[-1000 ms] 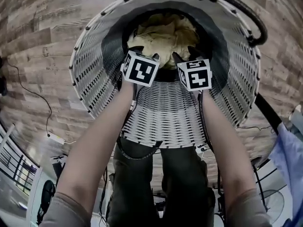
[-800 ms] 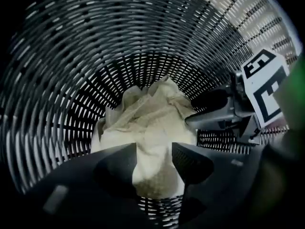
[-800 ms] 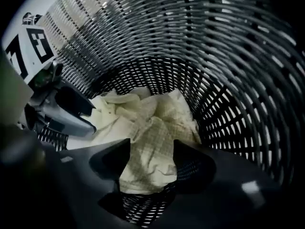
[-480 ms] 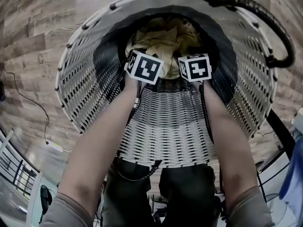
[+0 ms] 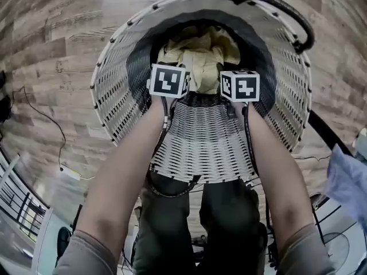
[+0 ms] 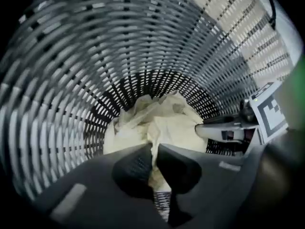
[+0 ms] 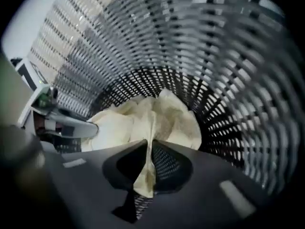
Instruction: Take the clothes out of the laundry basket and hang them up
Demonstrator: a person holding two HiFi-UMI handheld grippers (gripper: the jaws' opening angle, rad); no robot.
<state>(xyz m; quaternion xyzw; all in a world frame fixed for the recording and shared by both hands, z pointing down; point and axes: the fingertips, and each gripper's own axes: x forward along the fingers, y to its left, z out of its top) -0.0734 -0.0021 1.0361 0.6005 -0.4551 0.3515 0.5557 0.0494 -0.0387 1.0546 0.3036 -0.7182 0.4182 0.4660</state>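
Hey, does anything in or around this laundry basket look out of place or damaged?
Nothing stands out. The crumpled pale yellow cloth lies bunched at the bottom of the white woven laundry basket. The left hand-held gripper pinches a fold of it; the right hand-held gripper has just closed its jaws on another fold.

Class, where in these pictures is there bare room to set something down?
Bare wood floor lies left of the laundry basket, up to the cable. Inside is crowded: the cream garment fills the bottom, clamped by the left hand-held gripper and the right hand-held gripper, whose jaws have just closed on it.
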